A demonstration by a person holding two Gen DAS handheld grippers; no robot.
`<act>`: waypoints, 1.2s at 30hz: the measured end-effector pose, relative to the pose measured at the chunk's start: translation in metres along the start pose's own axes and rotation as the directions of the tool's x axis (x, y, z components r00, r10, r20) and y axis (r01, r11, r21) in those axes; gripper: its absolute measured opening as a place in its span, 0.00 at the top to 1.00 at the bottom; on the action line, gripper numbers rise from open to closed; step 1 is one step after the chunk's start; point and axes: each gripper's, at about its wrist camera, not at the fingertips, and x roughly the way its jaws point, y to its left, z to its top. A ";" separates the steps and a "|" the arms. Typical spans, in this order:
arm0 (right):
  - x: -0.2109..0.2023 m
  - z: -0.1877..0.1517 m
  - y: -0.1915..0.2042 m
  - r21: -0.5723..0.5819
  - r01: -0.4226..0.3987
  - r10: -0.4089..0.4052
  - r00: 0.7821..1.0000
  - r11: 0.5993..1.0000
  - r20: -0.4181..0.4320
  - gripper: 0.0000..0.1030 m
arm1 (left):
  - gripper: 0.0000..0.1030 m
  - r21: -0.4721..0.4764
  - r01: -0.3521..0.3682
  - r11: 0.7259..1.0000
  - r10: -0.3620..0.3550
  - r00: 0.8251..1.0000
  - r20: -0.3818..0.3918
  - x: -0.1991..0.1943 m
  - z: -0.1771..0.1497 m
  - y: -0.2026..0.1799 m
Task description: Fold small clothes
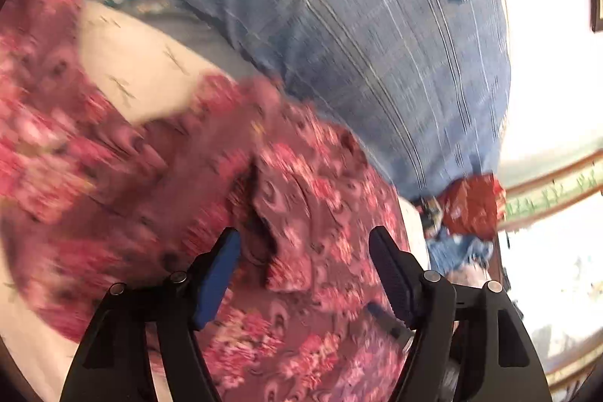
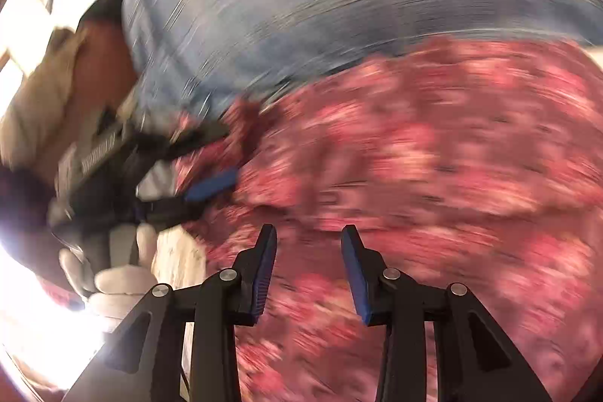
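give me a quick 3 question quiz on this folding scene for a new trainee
1. True or false: the left tool is clamped on the red floral garment.
2. Which lies beside the floral garment? A) blue striped cloth B) yellow towel C) black jacket
3. Fill in: the right tool hangs over the floral garment with its jaws ____.

Key: 1 false, its jaws are apart. 2 A. 3 open.

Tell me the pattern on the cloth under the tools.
Pink-red floral print on a maroon fabric garment; sharpest in the left wrist view.

a cream patterned sheet (image 1: 124,63), apparently a bed, carries the pink floral garment (image 1: 301,213) and blue striped cloth (image 1: 377,44).
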 end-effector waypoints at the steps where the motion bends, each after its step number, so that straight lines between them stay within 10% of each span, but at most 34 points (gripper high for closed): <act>1: -0.013 0.002 -0.015 0.042 0.020 -0.021 0.999 0.999 0.030 0.64 | 0.32 0.008 0.002 1.000 -0.001 1.000 -0.028 0.007 -0.002 -0.002; 3: -0.050 0.003 -0.063 0.178 0.087 -0.110 0.987 0.980 0.120 0.62 | 0.36 0.027 -0.019 0.999 0.020 0.998 -0.051 0.018 -0.005 -0.006; 6: -0.091 0.003 -0.130 0.392 0.148 -0.239 0.951 0.908 0.194 0.62 | 0.93 0.062 -0.072 0.995 0.075 0.996 -0.052 0.034 -0.004 -0.011; 9: -0.109 0.005 -0.179 0.529 0.130 -0.286 0.932 0.838 0.224 0.62 | 0.94 0.076 -0.123 0.989 0.126 0.991 -0.034 0.042 -0.003 -0.013; 12: -0.104 0.014 -0.202 0.573 0.063 -0.236 0.944 0.817 0.231 0.96 | 0.94 0.123 -0.146 0.982 0.145 0.989 0.019 0.027 -0.002 -0.027; 16: -0.127 0.020 -0.191 0.518 -0.015 -0.220 0.895 0.855 0.388 0.97 | 0.91 0.124 -0.189 0.974 0.181 0.981 0.071 0.006 0.001 -0.028; 19: -0.106 0.014 -0.200 0.544 0.068 -0.265 0.919 0.837 0.292 0.96 | 0.91 0.083 -0.275 0.958 0.278 0.960 -0.031 0.026 -0.005 -0.009; 27: -0.115 -0.001 -0.155 0.495 0.187 -0.341 0.908 0.849 0.242 0.90 | 0.78 0.203 -0.125 0.971 0.101 0.987 0.123 -0.044 -0.013 -0.052; 31: -0.095 0.016 -0.109 0.359 0.181 -0.278 0.930 0.916 0.239 0.89 | 0.45 0.210 -0.247 0.946 0.153 0.911 0.383 -0.115 -0.009 -0.052; 33: -0.073 0.025 -0.079 0.270 0.166 -0.226 0.951 0.948 0.209 0.89 | 0.44 0.107 -0.342 0.934 0.256 0.845 0.469 -0.143 0.001 -0.031; 36: -0.035 0.037 -0.037 0.153 0.140 -0.163 0.975 0.978 0.150 0.88 | 0.45 -0.023 -0.392 0.920 0.357 0.810 0.466 -0.164 0.015 0.005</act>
